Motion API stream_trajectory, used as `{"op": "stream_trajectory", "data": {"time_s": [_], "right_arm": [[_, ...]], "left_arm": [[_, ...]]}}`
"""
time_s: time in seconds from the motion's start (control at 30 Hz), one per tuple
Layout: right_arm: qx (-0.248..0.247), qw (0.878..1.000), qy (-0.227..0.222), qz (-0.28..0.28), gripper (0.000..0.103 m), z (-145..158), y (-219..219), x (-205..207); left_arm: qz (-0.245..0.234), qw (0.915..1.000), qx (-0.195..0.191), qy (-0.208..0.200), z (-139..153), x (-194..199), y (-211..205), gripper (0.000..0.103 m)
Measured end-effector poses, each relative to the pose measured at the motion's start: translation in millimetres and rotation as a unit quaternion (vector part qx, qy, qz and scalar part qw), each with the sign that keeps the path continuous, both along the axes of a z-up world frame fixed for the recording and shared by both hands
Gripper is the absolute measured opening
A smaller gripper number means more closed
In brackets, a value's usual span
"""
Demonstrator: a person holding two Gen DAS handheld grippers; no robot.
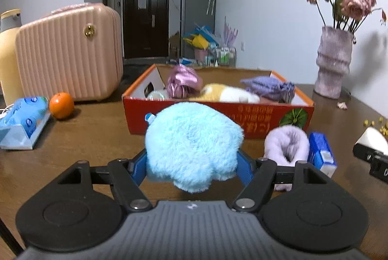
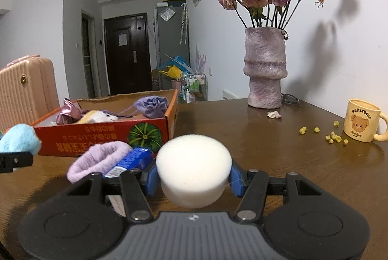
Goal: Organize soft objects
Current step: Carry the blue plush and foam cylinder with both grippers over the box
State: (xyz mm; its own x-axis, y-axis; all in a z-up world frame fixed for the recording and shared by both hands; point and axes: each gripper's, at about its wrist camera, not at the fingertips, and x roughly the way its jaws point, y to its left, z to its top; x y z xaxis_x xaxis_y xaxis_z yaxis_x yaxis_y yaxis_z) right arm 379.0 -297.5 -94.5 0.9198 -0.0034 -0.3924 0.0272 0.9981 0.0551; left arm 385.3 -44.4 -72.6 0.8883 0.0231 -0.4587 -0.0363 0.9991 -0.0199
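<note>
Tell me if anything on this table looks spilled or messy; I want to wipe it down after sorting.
Yes. Small yellow bits lie scattered on the table beside the bear mug, like a spill. A crumpled pale scrap, maybe a fallen petal, sits at the foot of the vase. Nothing else stands out.

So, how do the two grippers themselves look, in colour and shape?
Both look alike: the left gripper and right gripper have blue fingers on black linkage arms with silver pivot screws, two round black discs and a ribbed grey body with a small logo. No cables or sleeves show.
</note>
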Motion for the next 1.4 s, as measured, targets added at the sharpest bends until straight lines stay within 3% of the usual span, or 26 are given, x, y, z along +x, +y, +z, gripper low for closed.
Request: {"op": "stream_trajectory", "data": {"time_s": [0.43,0.93,1.4], "right_arm": [[0.003,0.999,-0.043,0.023,0.056,9.8,19.6,-0.1],[-0.006,0.995,-0.082,0.051,0.056,18.9,44.4,25.3],[0.008,0.994,-0.079,0.075,0.056,26.0,50.3,60.0]], "left_arm": [[0.017,0.9981,-0.022,-0.055,25.9,-2.6,9.4,0.072],[0.029,0.9951,-0.05,-0.081,40.5,25.5,8.7,0.072],[0.033,0.9938,-0.058,-0.089,43.0,56.7,12.0,0.072]]}}
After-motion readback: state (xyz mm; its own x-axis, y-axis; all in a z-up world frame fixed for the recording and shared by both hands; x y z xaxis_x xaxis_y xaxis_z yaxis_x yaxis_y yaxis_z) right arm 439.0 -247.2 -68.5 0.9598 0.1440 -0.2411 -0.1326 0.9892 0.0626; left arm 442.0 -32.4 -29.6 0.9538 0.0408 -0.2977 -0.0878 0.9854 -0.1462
